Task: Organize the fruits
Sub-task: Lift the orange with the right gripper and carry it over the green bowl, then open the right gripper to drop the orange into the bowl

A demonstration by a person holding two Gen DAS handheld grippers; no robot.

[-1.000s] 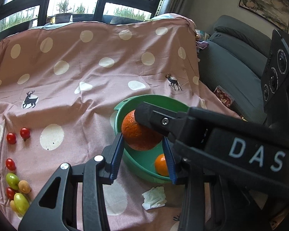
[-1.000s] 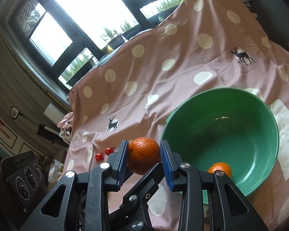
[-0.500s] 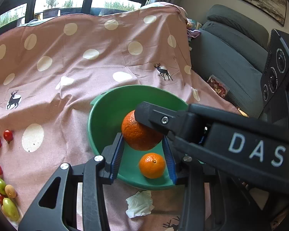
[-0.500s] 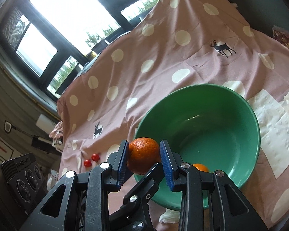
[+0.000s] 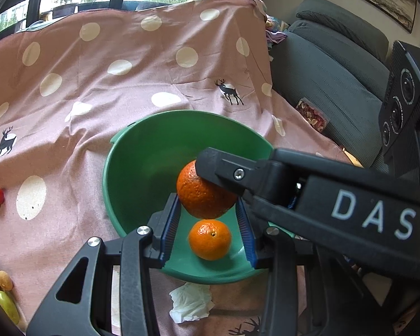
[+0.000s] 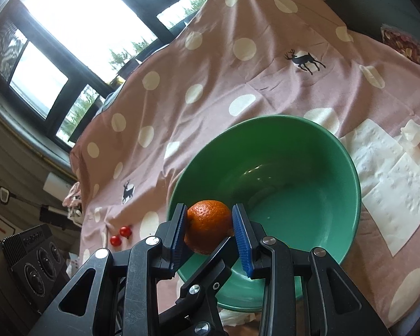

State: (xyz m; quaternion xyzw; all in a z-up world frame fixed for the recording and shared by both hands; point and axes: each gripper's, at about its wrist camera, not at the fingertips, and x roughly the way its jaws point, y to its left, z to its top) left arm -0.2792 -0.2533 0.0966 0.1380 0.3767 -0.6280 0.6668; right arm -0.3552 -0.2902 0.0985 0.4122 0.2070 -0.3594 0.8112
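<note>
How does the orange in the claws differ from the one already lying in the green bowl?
The held orange is larger, darker and rough-skinned; the bowl orange is smaller, brighter and smoother. The held orange hangs above the green bowl, pinched between both claws; the bowl orange rests loose on the bottom. Both are round and orange.

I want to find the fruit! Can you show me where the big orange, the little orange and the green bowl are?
big orange (image 6: 208,222): right wrist view, bumpy front skin.
little orange (image 5: 210,240): left wrist view, middle of its peel.
green bowl (image 6: 308,184): right wrist view, bare inner wall.
</note>
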